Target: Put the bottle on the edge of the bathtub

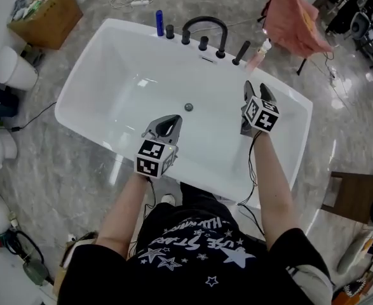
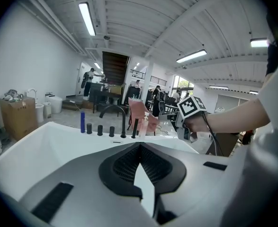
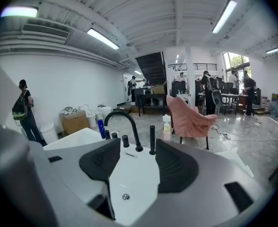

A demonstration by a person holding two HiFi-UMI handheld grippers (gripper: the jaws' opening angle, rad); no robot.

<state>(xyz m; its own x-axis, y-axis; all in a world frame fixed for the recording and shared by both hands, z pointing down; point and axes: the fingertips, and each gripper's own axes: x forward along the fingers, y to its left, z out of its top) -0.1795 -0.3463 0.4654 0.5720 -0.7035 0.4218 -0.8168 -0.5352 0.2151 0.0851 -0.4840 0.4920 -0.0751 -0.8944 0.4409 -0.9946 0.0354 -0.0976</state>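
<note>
Both grippers hung over the white bathtub [image 1: 132, 27] and neither carried anything. The left gripper [image 1: 166, 124] had its jaws pressed together at the tips with nothing caught between them. The right gripper [image 1: 257, 91] had its jaws spread, with only the tub floor showing in the gap. Two bottles were in sight. A slim blue bottle [image 1: 159, 22] stood upright on the far rim, just left of the black faucet [image 1: 205, 27] and its knobs. A pale pump bottle [image 1: 258, 56] with a white head stood at the far right corner, near the pink cloth [image 1: 294, 18]. Whether it rested on the rim or just behind it could not be told. As the blue one was already on the edge, the pump bottle seemed the likelier one to be moved, and the right gripper was nearer to it. It looked like light plastic, stiff enough to pinch but smooth and probably slippery, and somewhat top-heavy from the pump. The sound place to take hold would be across the body below the shoulder, not the pump head, keeping it upright so it would stand on the narrow rim.
</note>
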